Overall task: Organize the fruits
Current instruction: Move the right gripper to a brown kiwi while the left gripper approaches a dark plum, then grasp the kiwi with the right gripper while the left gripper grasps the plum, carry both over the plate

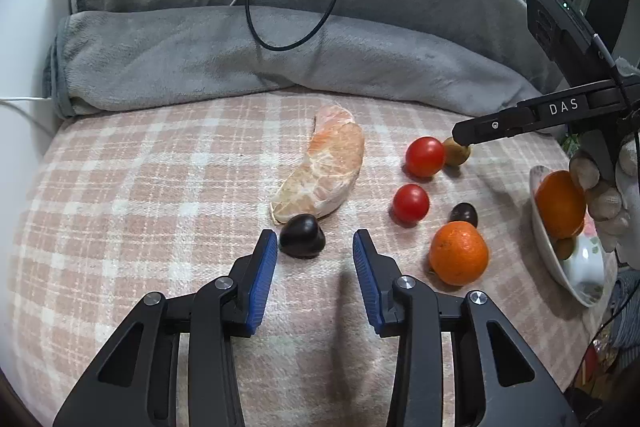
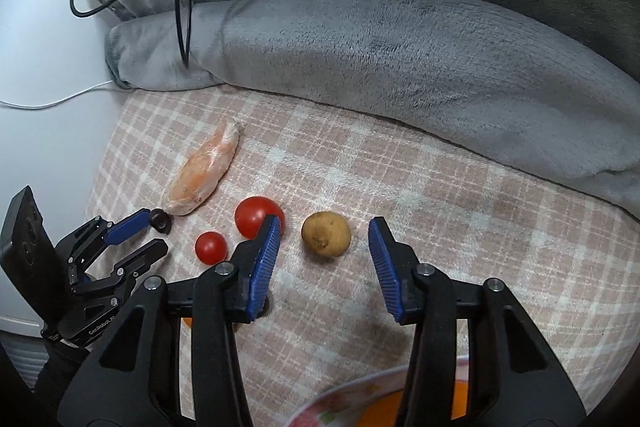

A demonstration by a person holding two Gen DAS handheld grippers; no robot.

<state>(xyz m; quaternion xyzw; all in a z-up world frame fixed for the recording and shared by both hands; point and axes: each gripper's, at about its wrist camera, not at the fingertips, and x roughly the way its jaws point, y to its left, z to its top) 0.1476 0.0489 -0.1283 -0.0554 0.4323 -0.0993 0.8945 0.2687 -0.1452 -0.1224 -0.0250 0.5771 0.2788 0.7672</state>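
Orange mandarin (image 1: 459,253) (left view only)

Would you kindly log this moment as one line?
left hand-held gripper: open by dark fruit | right hand-held gripper: open around brown fruit

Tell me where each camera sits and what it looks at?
Left wrist: on the left gripper, looking down at the checked blanket; a dark chestnut lies by its fingertips; a gloved hand shows.
Right wrist: on the right gripper, looking down at a brown fruit.
Both show the tomatoes, the peeled citrus piece and the other gripper.
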